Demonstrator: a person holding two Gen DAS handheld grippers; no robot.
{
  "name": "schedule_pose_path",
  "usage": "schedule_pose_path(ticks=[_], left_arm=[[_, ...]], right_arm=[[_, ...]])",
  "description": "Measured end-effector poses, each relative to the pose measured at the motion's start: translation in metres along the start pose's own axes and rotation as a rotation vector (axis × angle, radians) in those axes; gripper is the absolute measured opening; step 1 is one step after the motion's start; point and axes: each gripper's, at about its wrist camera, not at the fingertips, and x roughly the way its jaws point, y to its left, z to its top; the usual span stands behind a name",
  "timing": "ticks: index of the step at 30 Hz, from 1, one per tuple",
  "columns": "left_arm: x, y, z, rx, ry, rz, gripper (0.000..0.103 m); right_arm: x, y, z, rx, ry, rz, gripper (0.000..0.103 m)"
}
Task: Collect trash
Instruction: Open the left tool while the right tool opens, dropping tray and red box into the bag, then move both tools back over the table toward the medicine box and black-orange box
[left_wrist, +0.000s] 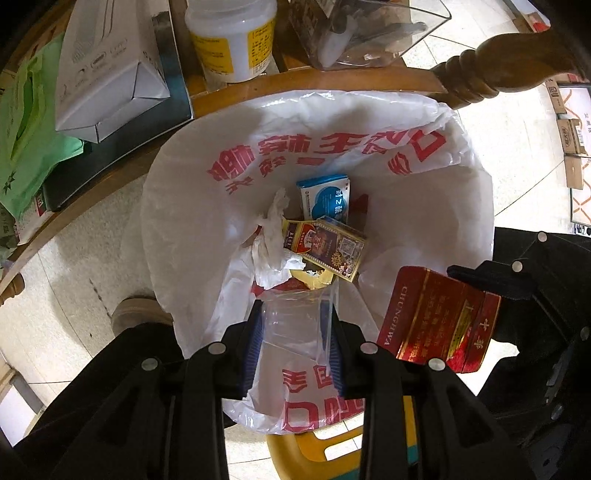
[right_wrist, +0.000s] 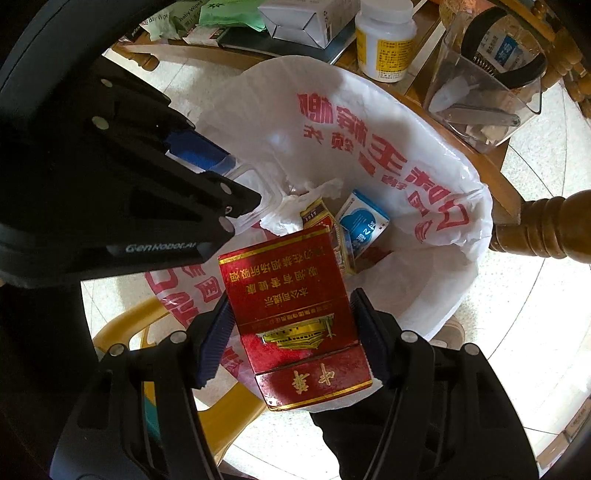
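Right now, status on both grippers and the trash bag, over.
Left gripper shut on clear plastic container. Right gripper shut on red cigarette pack. Both over open trash bag. Nothing in the way.

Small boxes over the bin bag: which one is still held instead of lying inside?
The red box, clamped between the right tongs above the bag. The blue box and the gold-edged box lie inside.

Pale tiled floor (left_wrist: 498, 155), cluttered wooden table (left_wrist: 229, 99), yellow plastic stool (right_wrist: 122, 328).
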Motion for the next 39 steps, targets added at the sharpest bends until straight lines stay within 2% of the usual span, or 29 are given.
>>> schedule_pose_path(ticks=[4, 7, 9, 11, 12, 17, 24, 31, 39], left_arm=[[0.002, -0.001, 0.0, 0.003, 0.004, -0.002, 0.031], [0.004, -0.001, 0.001, -0.003, 0.007, 0.002, 0.032], [0.004, -0.001, 0.002, -0.002, 0.009, 0.008, 0.036], [0.002, -0.003, 0.003, 0.003, -0.004, 0.024, 0.047], [0.001, -0.003, 0.003, 0.008, -0.009, 0.032, 0.049], [-0.005, -0.006, 0.004, 0.017, -0.024, 0.034, 0.055], [-0.012, -0.008, 0.003, 0.02, -0.04, 0.045, 0.058], [-0.025, -0.012, -0.002, 0.021, -0.077, 0.06, 0.07], [-0.048, -0.021, -0.026, 0.031, -0.121, 0.115, 0.075]], right_arm=[[-0.003, 0.0, 0.002, 0.021, -0.003, 0.028, 0.062], [-0.004, 0.003, 0.002, 0.009, -0.006, 0.018, 0.062], [-0.004, 0.003, 0.002, 0.01, -0.008, 0.02, 0.063], [-0.003, 0.003, 0.002, 0.012, -0.014, 0.009, 0.083], [-0.004, 0.003, 0.003, 0.014, -0.019, 0.003, 0.084], [-0.005, -0.004, 0.003, 0.038, -0.029, 0.009, 0.084], [-0.005, -0.003, 0.003, 0.032, -0.03, -0.001, 0.084], [-0.011, 0.0, 0.002, 0.028, -0.05, -0.025, 0.084], [-0.034, 0.013, -0.011, 0.006, -0.085, -0.044, 0.084]])
